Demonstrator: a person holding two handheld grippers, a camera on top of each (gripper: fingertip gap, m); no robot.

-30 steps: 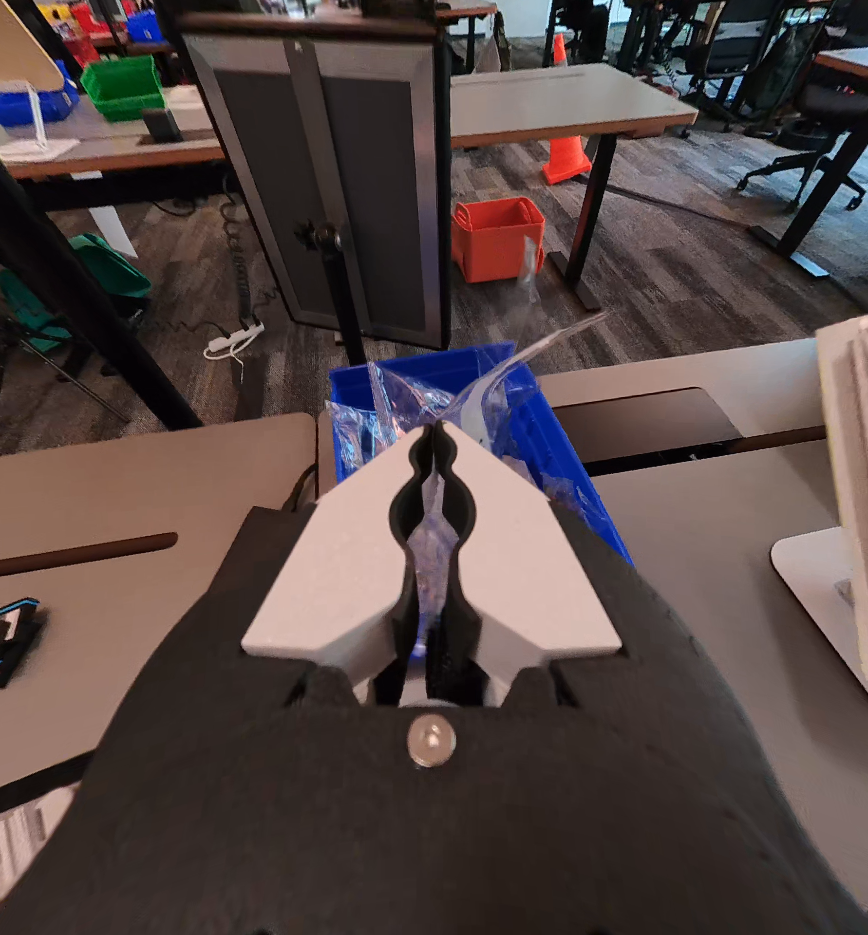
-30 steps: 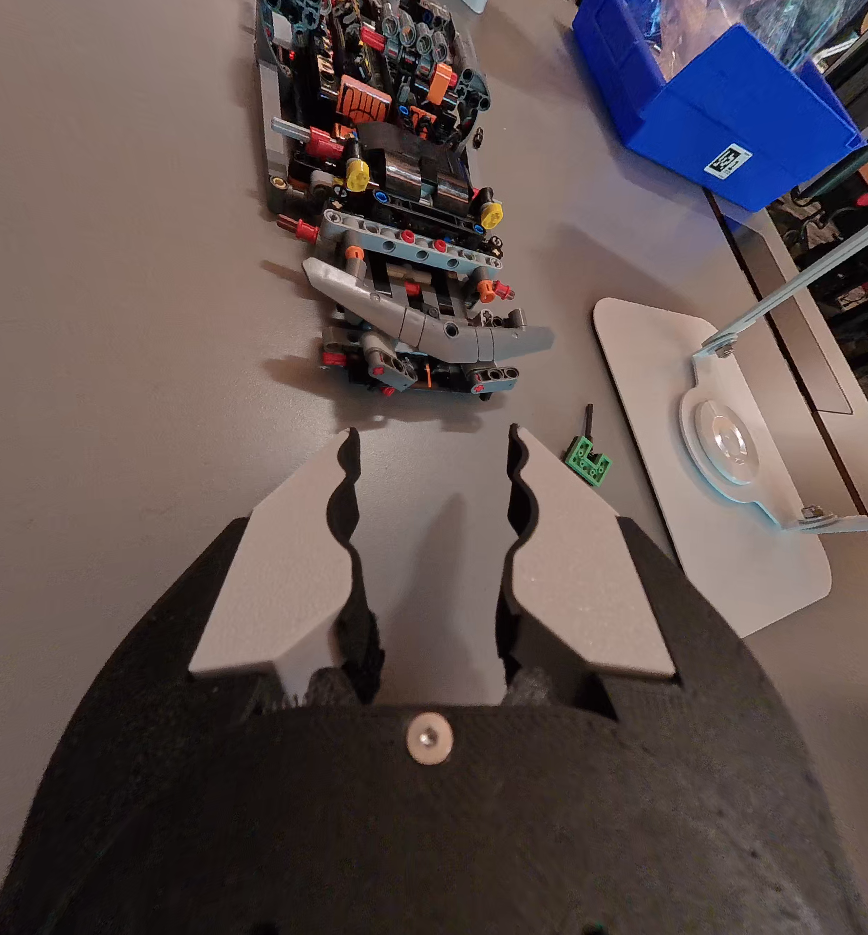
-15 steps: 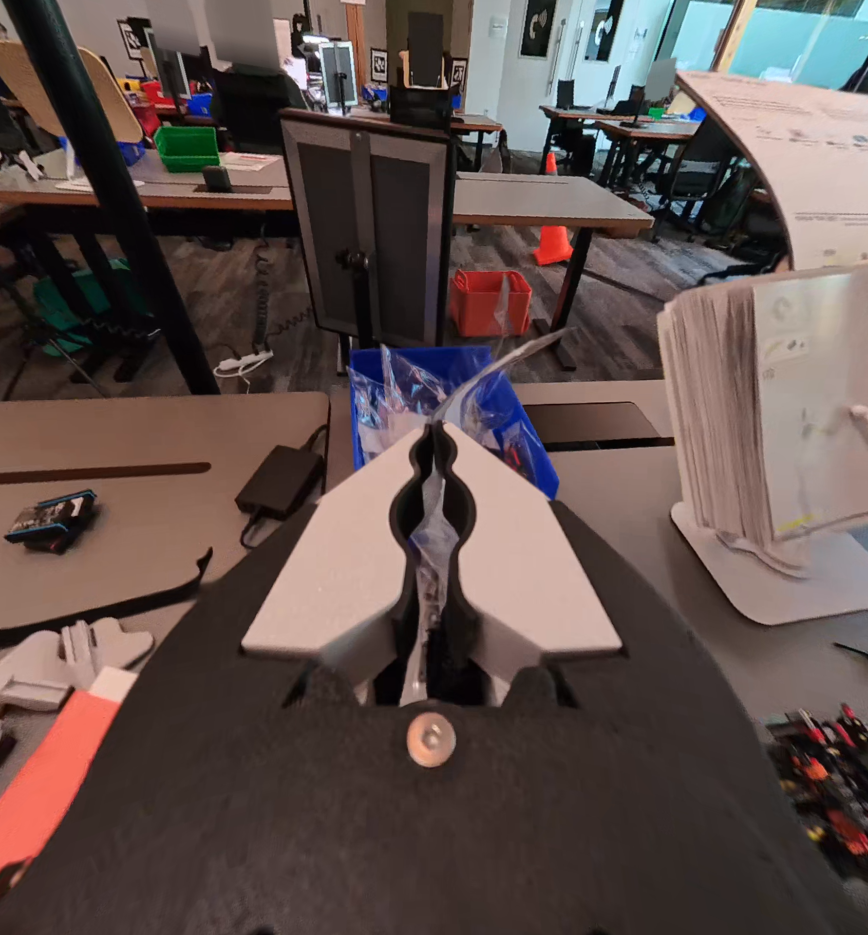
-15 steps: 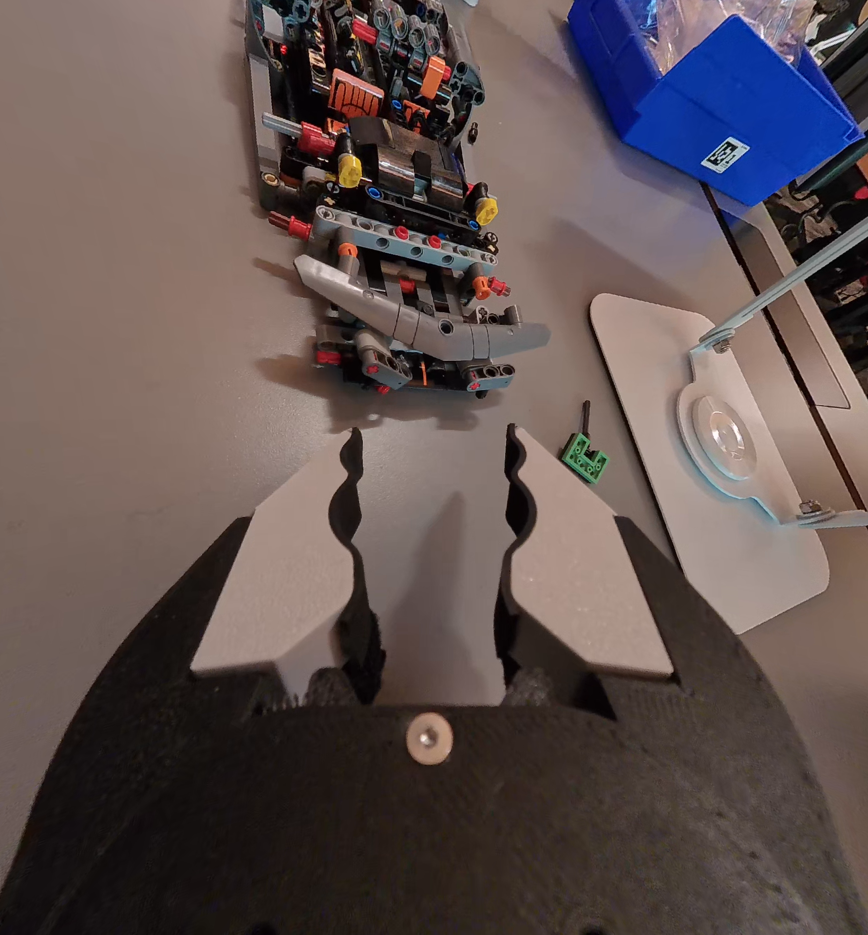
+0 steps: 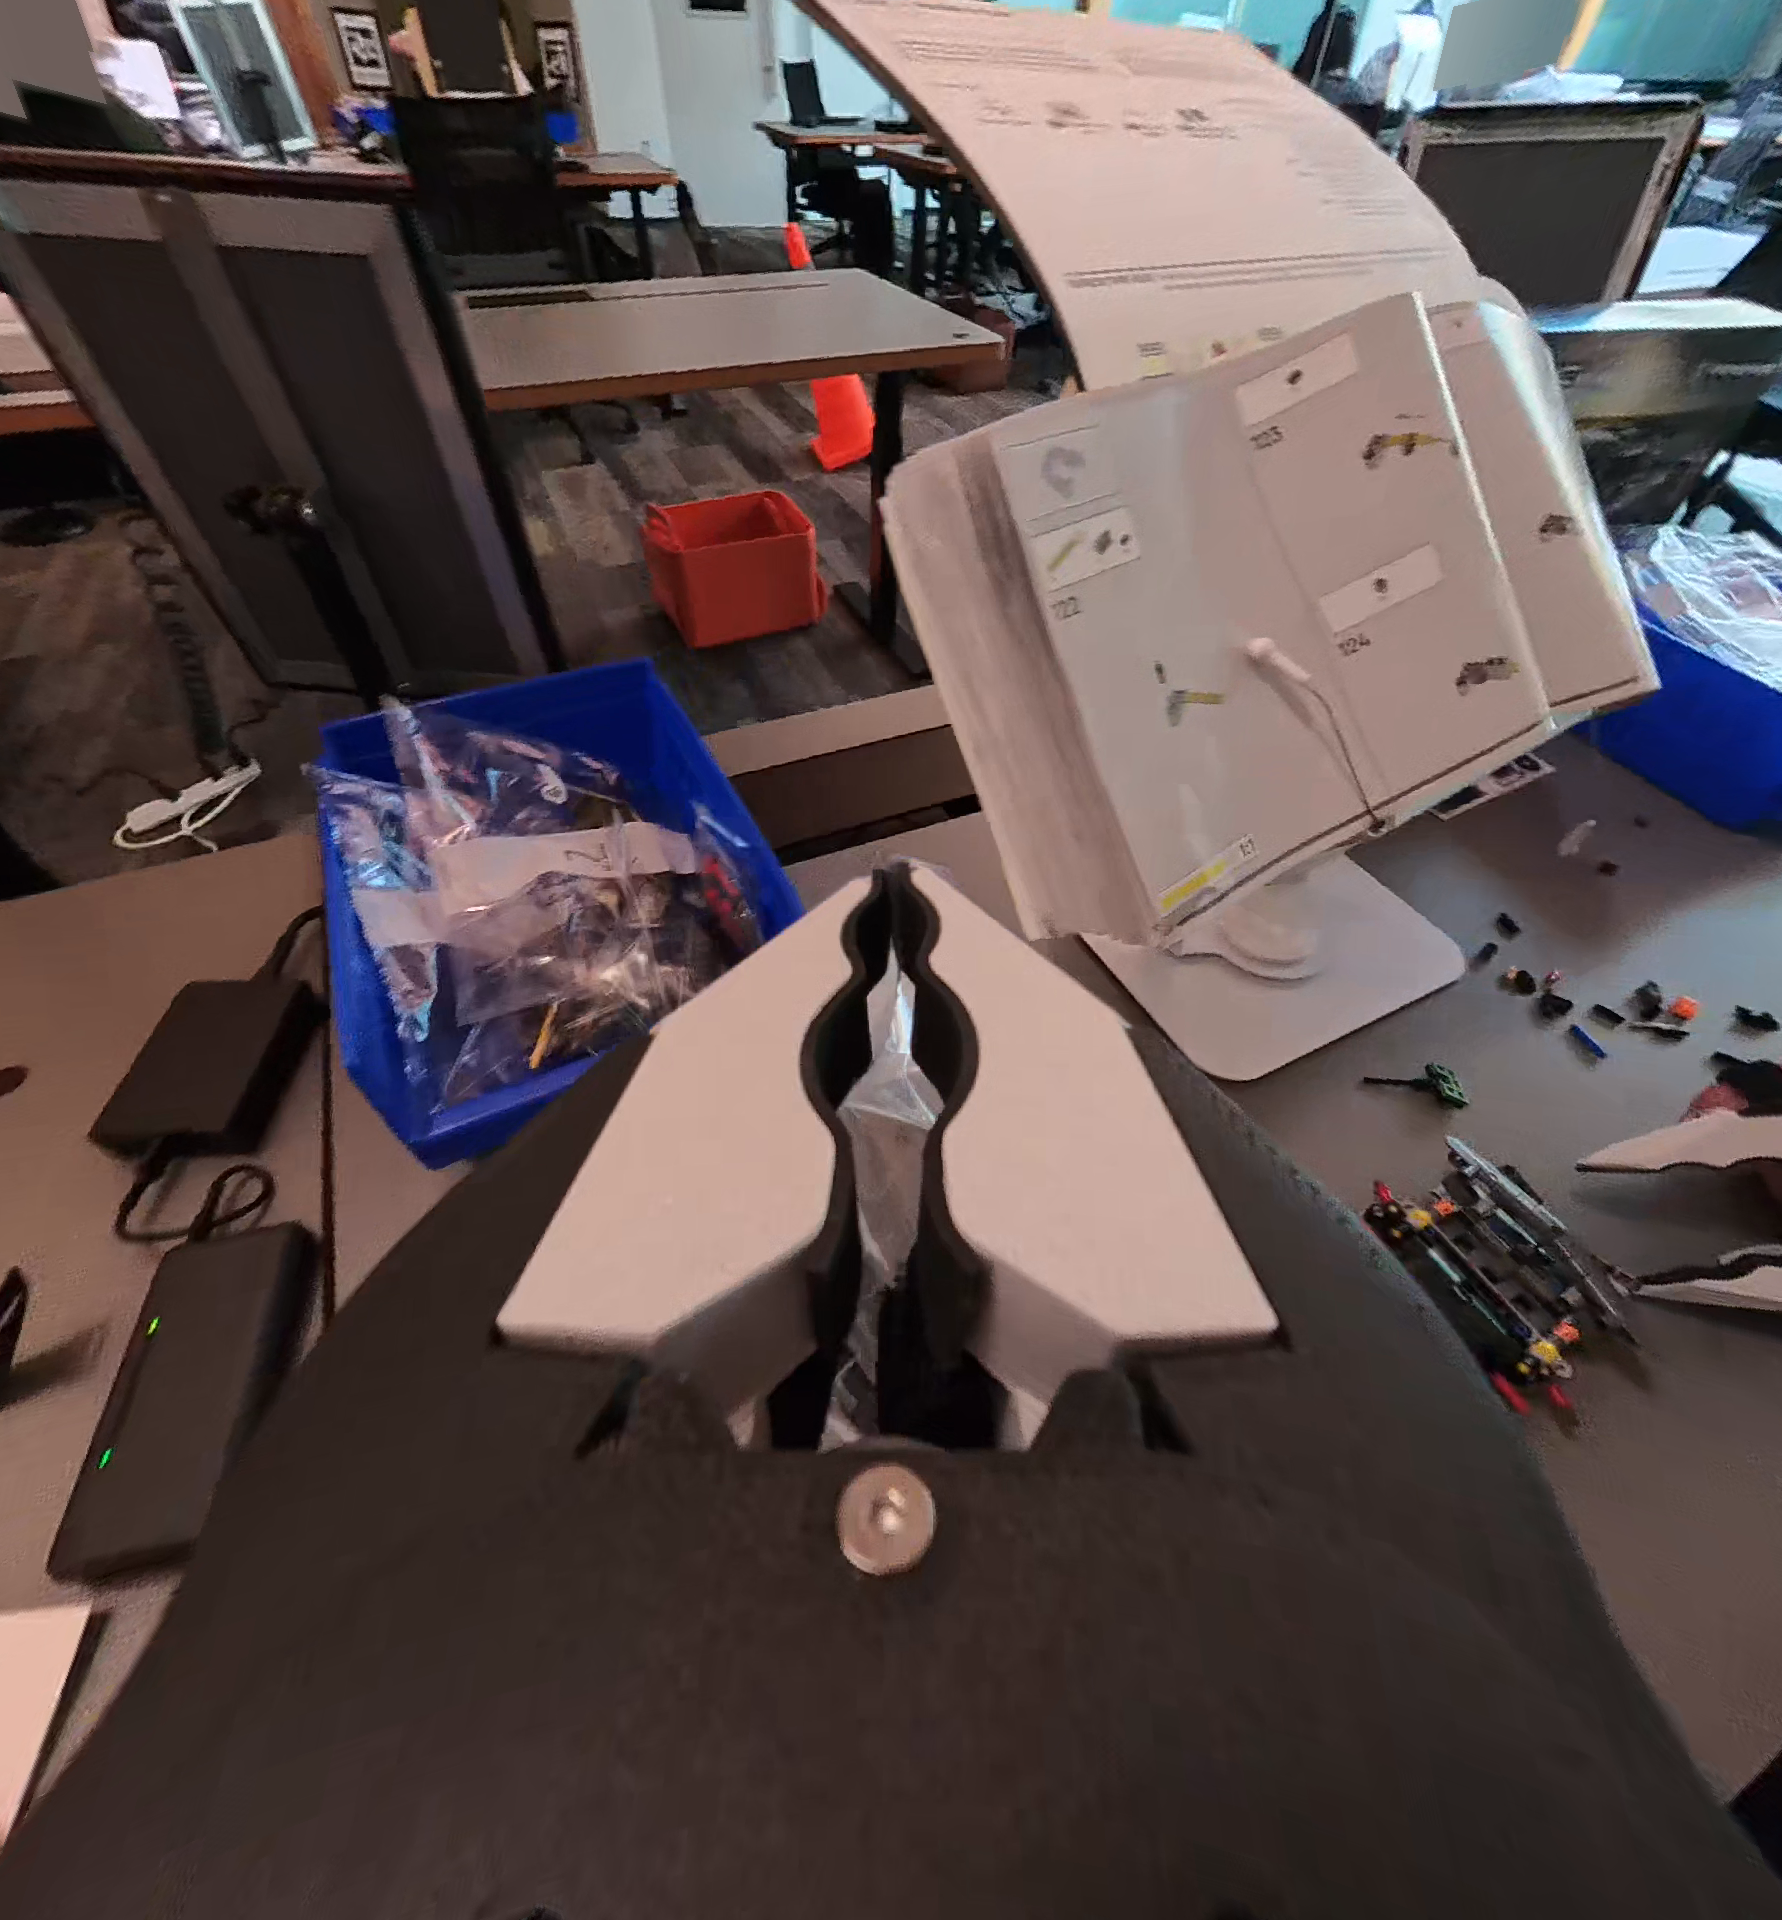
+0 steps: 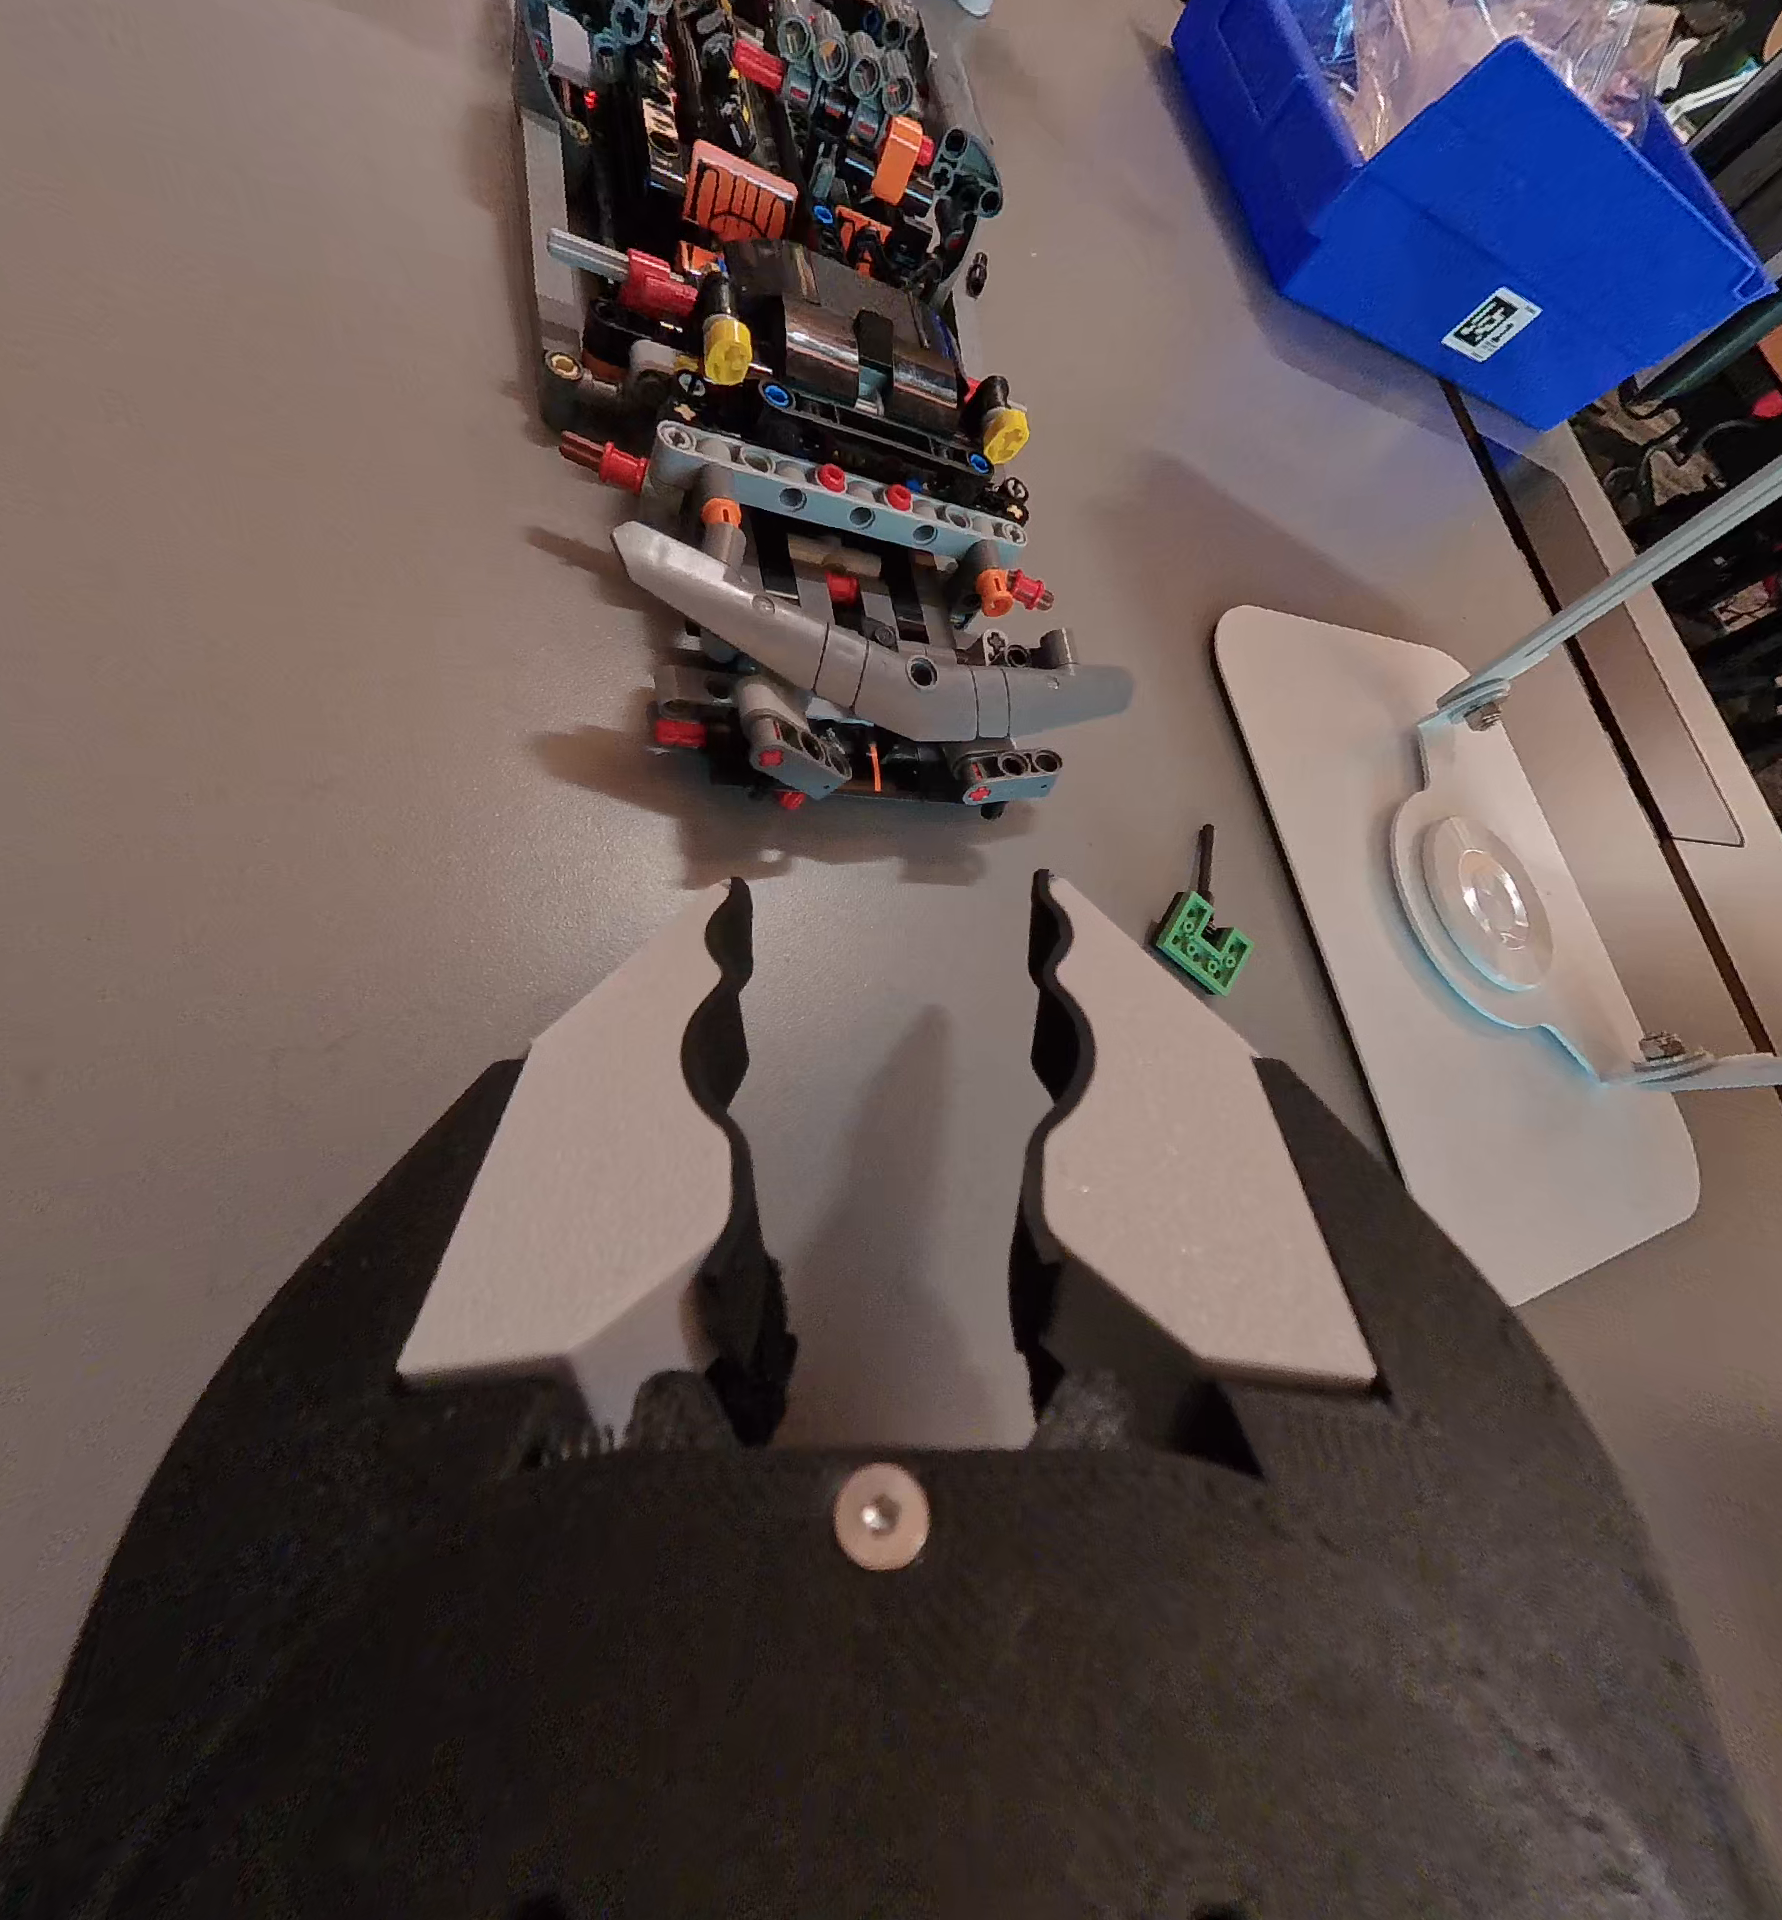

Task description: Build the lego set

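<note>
Left tool [image 5: 892, 883] clamping clear plastic bag [image 5: 892, 1122], right tool [image 6: 887, 883] spread above table [image 6: 243, 727]

A clear, glossy, crinkled plastic bag [image 5: 892, 1101] is seen between matt grey fingers [image 5: 721, 1174]. The lego model [image 6: 814, 468] is made of shiny plastic. The table [image 6: 222, 623] is matt and smooth.

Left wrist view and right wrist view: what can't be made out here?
- Clear plastic bag, left wrist view: the shut left gripper hides its contents.
- Small loose pieces, left wrist view: blurred and too small to identify.
- Lego model, right wrist view: far end cut off by the top edge.
- Blue bin, right wrist view: cut off at the top.
</note>
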